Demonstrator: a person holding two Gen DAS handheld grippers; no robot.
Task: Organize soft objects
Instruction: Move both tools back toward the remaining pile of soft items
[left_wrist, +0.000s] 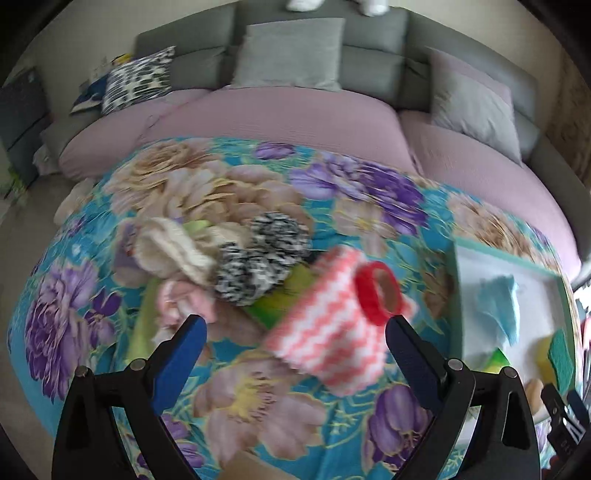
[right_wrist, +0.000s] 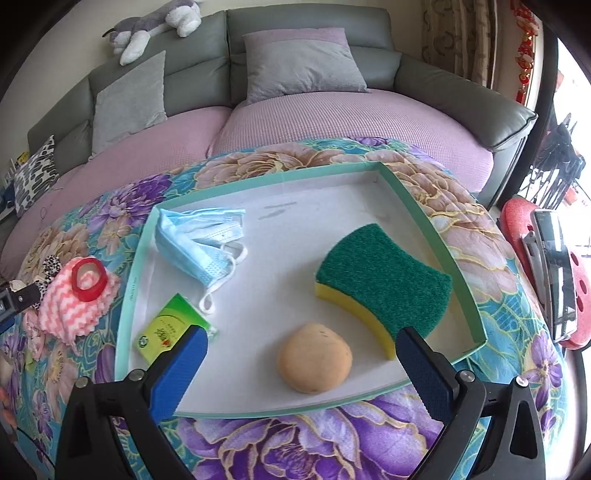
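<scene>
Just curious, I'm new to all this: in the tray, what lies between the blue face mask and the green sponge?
Nothing. In the right wrist view, only bare white tray floor separates the face mask from the sponge.

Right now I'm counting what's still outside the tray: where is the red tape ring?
The red tape ring sits on the pink-and-white zigzag cloth, on the floral blanket just left of the tray.
</scene>
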